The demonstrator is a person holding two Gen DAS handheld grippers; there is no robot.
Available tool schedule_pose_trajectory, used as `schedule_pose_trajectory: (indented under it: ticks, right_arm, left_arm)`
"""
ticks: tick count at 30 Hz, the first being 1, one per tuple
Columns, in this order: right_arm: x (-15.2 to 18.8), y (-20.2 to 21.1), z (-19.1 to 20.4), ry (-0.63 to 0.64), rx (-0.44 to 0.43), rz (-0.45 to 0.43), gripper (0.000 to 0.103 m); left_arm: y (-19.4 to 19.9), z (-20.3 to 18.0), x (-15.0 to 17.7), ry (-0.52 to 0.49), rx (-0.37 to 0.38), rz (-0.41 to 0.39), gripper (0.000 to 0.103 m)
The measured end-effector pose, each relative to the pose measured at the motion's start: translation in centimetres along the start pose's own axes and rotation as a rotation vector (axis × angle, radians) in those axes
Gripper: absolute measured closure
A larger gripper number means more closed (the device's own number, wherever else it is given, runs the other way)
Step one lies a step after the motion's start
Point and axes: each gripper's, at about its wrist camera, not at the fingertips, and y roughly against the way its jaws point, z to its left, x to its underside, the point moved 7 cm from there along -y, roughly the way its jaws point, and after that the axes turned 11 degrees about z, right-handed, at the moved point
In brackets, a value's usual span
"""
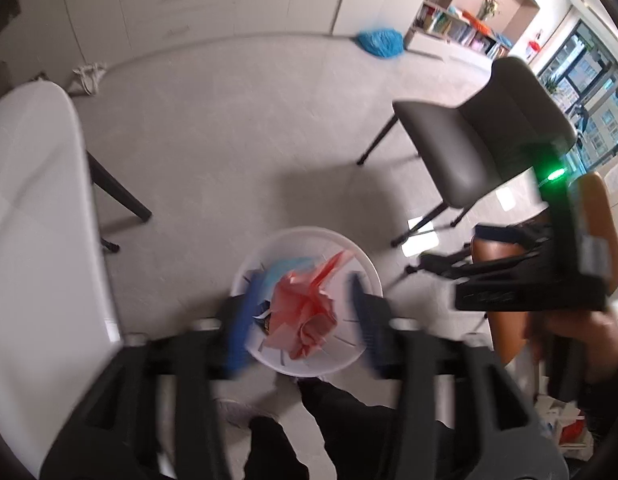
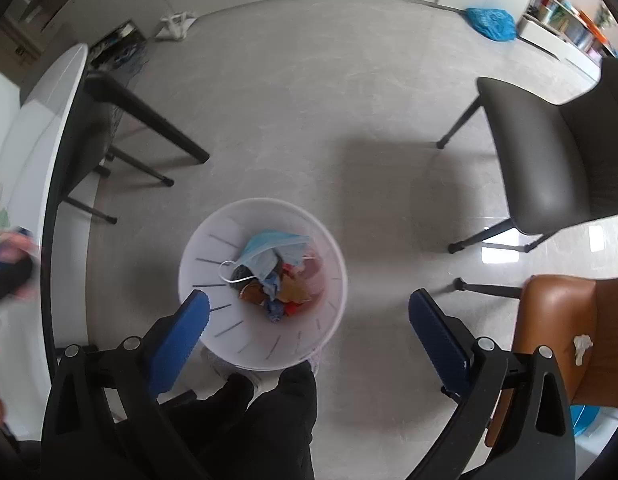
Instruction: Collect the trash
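Note:
A white round bin stands on the grey floor, holding a blue face mask and coloured scraps. In the left wrist view, a crumpled pink paper hangs over the bin between the blue pads of my left gripper. A gap shows on each side of the paper, so the pads do not press it; the view is blurred. My right gripper stands wide open above the bin's near rim, with nothing between its fingers.
A grey chair stands to the right. A brown chair nearer by carries a white tissue wad. The white table is on the left. The person's dark trouser legs stand by the bin. Paper scraps lie at lower right.

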Motion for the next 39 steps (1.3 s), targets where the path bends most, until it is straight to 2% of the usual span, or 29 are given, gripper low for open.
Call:
schedule_pose_trajectory:
  ticks: [1,2,5,8,14,18,22,25,30,33,39]
  right_arm:
    - [0.1,0.0,-0.3,-0.003,-0.001,0.001,0.004]
    - [0.1,-0.1,-0.8,-0.007,-0.001,0.003,0.004]
    - [0.4,-0.4,-1.6,-0.017,-0.005,0.009,0.004]
    - [0.4,-0.7,-2.1,-0.02,-0.013,0.015,0.004]
    - [0.1,-0.8,-1.3,0.008,-0.026,0.027,0.004]
    - [-0.8,0.4,1.2,0.058,-0.044,0.001,0.004]
    - [-1.9,1.8,6.0,0.166,-0.067,-0.033,0.004]
    - [-2.4,3.1,12.1,0.315,-0.086,-0.058,0.004]
    - [-1.4,4.6,22.0,0.527,-0.107,-0.09,0.003]
    - [0.0,5.4,27.7,0.649,-0.107,-0.107,0.003]
    - [3.6,7.6,36.6,0.842,-0.141,-0.135,0.003]
  left_arm:
    - [-0.9,-0.3,0.1,0.002,-0.001,0.008,0.029]
    - [-1.8,-0.7,0.3,-0.001,0.005,0.018,0.029]
    - [-4.9,-1.9,1.2,-0.013,0.033,0.115,0.024]
    - [-5.7,-2.4,1.6,-0.009,0.032,0.143,0.023]
    - [-2.9,-1.2,0.9,0.018,-0.015,0.066,0.013]
    - [0.9,1.5,1.0,0.098,-0.078,-0.023,0.008]
    - [5.9,6.4,2.1,0.265,-0.157,-0.131,0.008]
    - [10.8,10.9,4.2,0.432,-0.246,-0.224,0.008]
    - [17.1,16.2,9.7,0.629,-0.355,-0.285,0.008]
    - [20.2,18.1,13.2,0.725,-0.418,-0.314,0.008]
    - [24.6,20.7,19.6,0.885,-0.481,-0.376,0.008]
